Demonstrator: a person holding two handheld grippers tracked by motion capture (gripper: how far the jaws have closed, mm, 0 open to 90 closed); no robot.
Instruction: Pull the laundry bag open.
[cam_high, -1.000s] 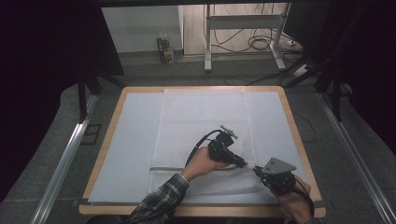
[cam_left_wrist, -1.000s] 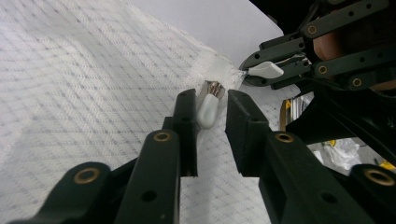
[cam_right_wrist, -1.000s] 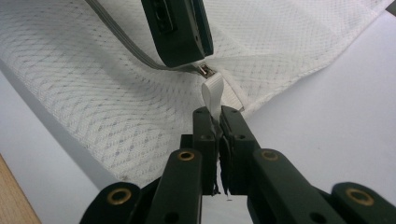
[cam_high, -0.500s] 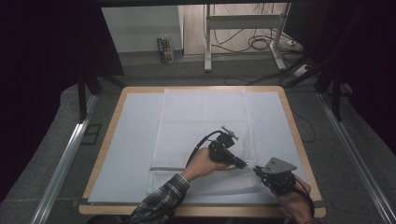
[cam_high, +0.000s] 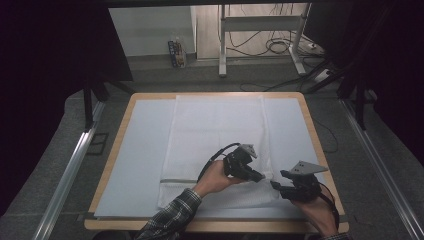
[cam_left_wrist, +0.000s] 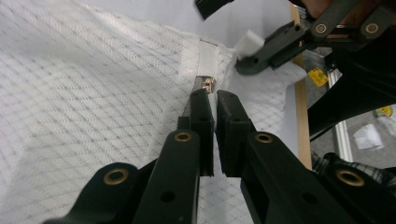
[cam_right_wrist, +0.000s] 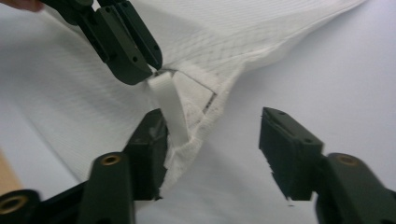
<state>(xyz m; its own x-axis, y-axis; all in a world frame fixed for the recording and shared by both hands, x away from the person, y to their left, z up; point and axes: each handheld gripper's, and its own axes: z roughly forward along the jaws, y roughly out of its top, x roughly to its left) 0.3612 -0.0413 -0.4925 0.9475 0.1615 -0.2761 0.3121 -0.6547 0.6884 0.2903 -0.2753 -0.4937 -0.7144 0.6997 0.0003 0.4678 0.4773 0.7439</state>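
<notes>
White mesh bag (cam_high: 217, 145), soft, light and limp, apt to bunch and sag; best taken at the stiffer seamed corner by the zipper. Lying flat at mid-frame in the high view, on the pale table (cam_high: 135, 150), faint diamond weave, zipper along the lower edge. Left gripper (cam_left_wrist: 212, 95) clamped on the metal zipper pull (cam_left_wrist: 208, 84). Right gripper (cam_right_wrist: 212, 140) just opened, jaws apart, bag corner loose against one jaw.

One white mesh bag (cam_high: 217, 145) lies on one counter (cam_high: 145, 150), with one metal zipper pull (cam_left_wrist: 208, 84) at its corner. Two grippers work at it, the left gripper (cam_high: 260, 177) and the right gripper (cam_high: 274, 184), each with two black jaws. Two hands hold them, and one plaid sleeve (cam_high: 172, 217) shows.
</notes>
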